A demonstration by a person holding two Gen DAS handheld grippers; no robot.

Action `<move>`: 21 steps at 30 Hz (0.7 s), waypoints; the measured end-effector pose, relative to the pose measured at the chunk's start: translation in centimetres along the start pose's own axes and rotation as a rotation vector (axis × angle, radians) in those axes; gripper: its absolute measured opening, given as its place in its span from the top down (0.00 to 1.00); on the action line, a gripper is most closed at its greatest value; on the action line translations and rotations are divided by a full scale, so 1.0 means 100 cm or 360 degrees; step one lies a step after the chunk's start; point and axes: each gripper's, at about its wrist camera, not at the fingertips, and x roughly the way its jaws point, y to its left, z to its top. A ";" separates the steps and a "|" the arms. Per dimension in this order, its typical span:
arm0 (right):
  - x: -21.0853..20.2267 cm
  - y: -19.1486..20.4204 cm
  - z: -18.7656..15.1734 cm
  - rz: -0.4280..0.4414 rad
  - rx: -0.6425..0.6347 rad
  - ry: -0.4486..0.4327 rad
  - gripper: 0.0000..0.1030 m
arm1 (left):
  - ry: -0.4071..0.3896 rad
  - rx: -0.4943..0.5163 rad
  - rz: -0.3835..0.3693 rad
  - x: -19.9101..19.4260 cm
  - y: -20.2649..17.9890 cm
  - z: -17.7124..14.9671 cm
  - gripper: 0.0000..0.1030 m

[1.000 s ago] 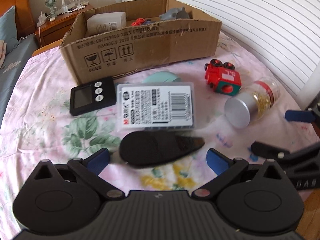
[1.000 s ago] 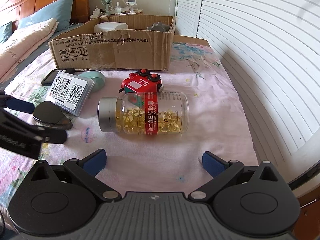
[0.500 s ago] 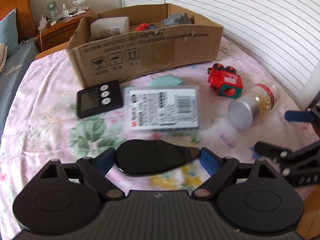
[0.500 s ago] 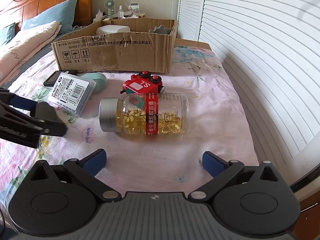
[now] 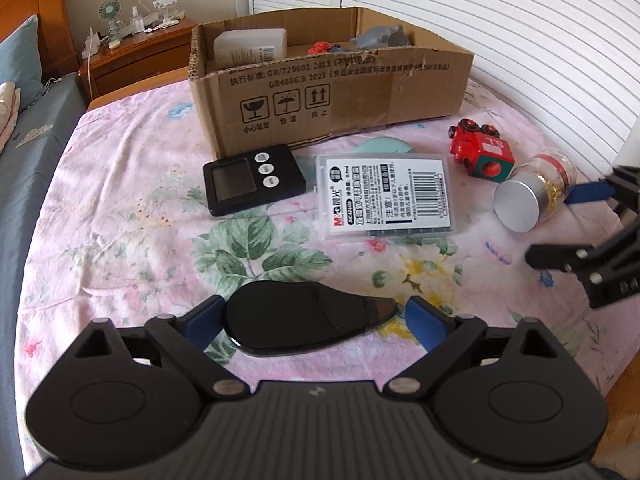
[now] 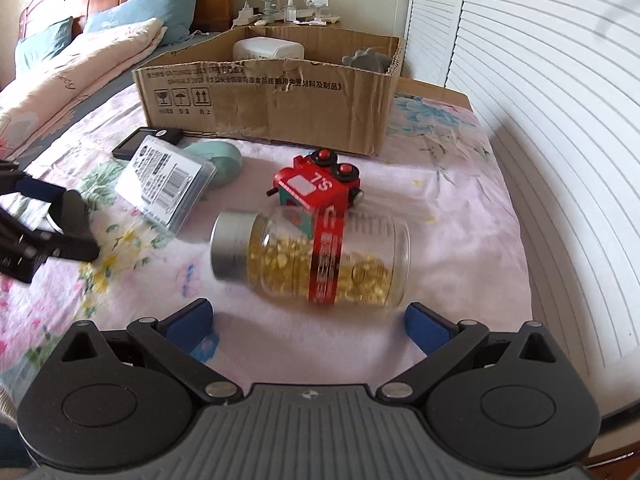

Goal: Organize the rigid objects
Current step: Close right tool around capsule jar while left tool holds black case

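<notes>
In front of the cardboard box [image 5: 328, 92], the left gripper [image 5: 312, 318] straddles a glossy black teardrop case [image 5: 304, 322], long axis crosswise, tip rightward; its jaws are opening, left pad touching. Farther right lies the capsule jar [image 6: 320, 260], silver lid leftward, ahead of the right gripper [image 6: 310, 320], spread wide and empty.
</notes>
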 end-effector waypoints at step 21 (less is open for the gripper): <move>0.019 0.005 0.030 -0.0075 0.0090 0.0121 0.00 | -0.0021 -0.0078 0.0063 0.003 -0.004 0.001 0.03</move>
